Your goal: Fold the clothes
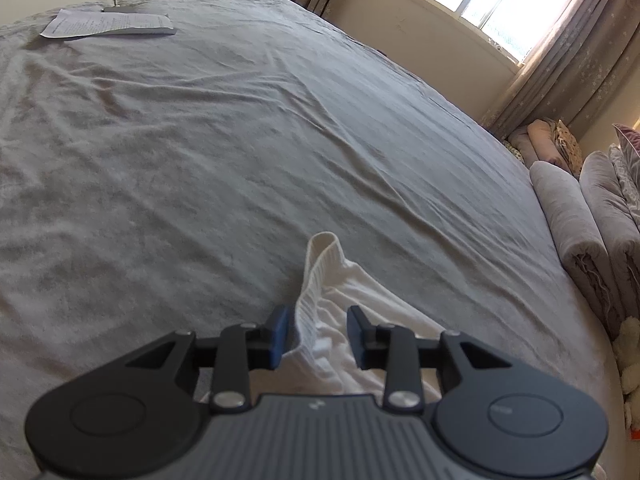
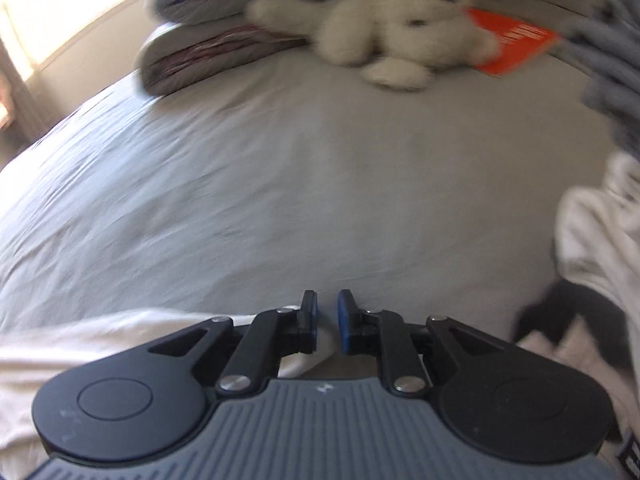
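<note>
Daylight pours through the window (image 1: 492, 4), blown out to white glare, and rakes across the grey bedsheet (image 1: 240, 140), leaving soft shadows in its wrinkles. The left wrist view is fairly sharp; the right is smeared with motion blur, the plush toy (image 2: 400, 28) fuzzy. Both bow and darken at the corners.

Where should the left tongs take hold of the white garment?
Grip the ribbed hem of the white garment. It stands up in a raised fold between the left tongs, whose jaws are apart around it. Coming straight ahead from the near side looks best, closing across the thick ribbed edge rather than the flat cloth.
</note>
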A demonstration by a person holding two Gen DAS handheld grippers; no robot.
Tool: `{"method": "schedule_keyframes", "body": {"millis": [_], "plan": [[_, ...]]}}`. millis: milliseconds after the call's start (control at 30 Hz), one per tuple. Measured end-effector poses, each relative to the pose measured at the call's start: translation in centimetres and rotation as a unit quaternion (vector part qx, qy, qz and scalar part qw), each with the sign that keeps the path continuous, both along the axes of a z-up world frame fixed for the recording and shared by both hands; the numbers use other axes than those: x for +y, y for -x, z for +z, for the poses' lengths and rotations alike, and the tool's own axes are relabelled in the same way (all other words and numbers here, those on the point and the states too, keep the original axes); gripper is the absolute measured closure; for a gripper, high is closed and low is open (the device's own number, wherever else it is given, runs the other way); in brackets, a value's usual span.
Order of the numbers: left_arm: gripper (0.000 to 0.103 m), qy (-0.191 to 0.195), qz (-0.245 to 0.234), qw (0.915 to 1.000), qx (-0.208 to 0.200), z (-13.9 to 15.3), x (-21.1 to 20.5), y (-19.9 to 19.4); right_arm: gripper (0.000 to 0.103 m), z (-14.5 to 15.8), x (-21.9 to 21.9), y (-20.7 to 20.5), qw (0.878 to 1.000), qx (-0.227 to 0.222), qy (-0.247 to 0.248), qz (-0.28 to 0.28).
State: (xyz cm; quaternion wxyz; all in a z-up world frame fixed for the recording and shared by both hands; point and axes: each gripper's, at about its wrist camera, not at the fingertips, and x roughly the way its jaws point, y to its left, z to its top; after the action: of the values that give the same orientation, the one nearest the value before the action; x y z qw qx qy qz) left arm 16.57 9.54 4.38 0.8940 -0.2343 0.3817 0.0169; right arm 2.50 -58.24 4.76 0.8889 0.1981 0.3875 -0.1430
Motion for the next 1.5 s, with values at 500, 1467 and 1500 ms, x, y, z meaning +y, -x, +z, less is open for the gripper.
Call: {"method": "schedule_keyframes", "body": {"millis": [500, 1467, 1500], "plan": [[0.070, 0.003, -0.004, 1.0000, 0.003, -0.1, -0.1, -0.1, 0.084, 2.9, 5.3, 2.3, 0.974, 0.061, 0.091, 0.197], [0.068, -0.004, -0.011, 0.9999, 0.008, -0.6, -0.5, -0.2, 0.084, 3.4, 4.7, 0.4, 0.975, -0.017, 0.216, 0.037], [0.068, -0.004, -0.011, 0.9999, 0.007, -0.5, -0.5, -0.2, 0.083, 2.8, 4.5, 0.1, 0.977, -0.004, 0.210, 0.036]]}}
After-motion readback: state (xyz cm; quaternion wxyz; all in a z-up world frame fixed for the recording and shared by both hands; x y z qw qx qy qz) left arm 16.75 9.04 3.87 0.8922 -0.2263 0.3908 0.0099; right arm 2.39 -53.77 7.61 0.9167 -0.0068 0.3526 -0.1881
